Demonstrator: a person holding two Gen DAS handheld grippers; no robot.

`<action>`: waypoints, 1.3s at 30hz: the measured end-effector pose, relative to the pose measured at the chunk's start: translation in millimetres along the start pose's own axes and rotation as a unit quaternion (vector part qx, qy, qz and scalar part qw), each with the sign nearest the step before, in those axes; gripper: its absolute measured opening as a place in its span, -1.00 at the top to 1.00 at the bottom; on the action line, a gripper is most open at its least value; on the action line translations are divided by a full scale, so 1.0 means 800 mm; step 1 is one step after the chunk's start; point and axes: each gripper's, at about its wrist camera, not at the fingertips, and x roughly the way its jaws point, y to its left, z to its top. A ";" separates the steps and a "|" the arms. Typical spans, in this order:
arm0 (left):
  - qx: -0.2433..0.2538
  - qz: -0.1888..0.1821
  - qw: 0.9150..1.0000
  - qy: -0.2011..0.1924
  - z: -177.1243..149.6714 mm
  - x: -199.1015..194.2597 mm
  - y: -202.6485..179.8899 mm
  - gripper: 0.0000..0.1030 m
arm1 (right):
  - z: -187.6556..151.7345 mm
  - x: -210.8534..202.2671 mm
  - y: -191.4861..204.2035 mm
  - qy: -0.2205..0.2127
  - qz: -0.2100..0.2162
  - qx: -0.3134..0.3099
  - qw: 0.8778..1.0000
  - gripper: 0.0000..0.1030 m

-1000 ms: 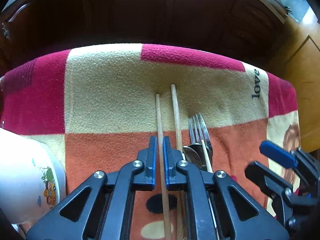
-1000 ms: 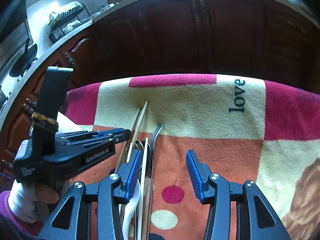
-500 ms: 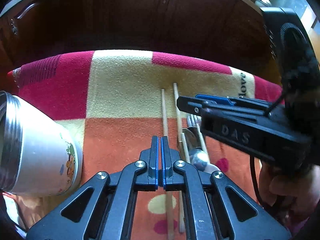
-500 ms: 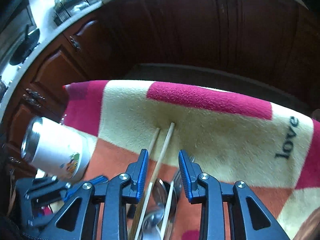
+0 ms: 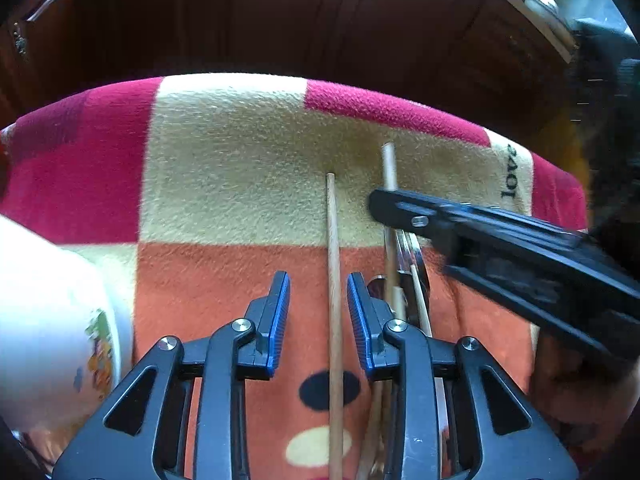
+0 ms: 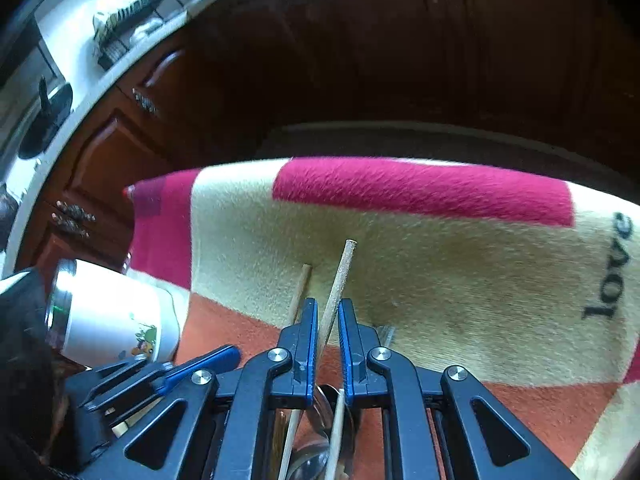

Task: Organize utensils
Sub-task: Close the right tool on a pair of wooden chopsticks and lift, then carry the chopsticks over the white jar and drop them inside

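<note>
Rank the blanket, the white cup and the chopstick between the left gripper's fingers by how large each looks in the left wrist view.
1. Blanket: fills most of the view.
2. White cup: a big patch at the left edge, but cut off and near the lens, so its share is inflated.
3. Chopstick: long yet thin, clearly smallest in area.

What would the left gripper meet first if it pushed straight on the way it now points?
Probably the wooden chopstick lying between the opening jaws of the left gripper, then the blanket under it; depth is unclear.
</note>
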 end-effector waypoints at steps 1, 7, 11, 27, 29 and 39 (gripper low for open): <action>-0.001 0.004 1.000 0.002 0.002 0.007 -0.003 0.44 | 0.000 -0.006 -0.003 -0.005 0.002 0.004 1.000 0.82; -0.003 -0.007 1.000 0.007 0.006 0.016 -0.007 0.90 | -0.002 -0.038 -0.007 -0.028 0.018 0.012 0.999 0.83; 0.007 -0.023 0.999 -0.021 -0.005 -0.026 -0.003 0.91 | -0.007 -0.066 -0.001 -0.049 0.033 0.013 0.998 0.85; -0.006 -0.074 0.989 -0.129 -0.028 -0.229 0.055 0.91 | -0.022 -0.183 0.100 -0.121 0.037 -0.072 0.989 0.89; -0.009 -0.068 0.987 -0.146 -0.024 -0.251 0.061 0.91 | -0.019 -0.194 0.115 -0.129 0.039 -0.082 0.987 0.89; -0.022 -0.017 0.977 -0.210 0.031 -0.338 0.112 0.91 | 0.031 -0.256 0.198 -0.177 0.074 -0.128 0.973 0.89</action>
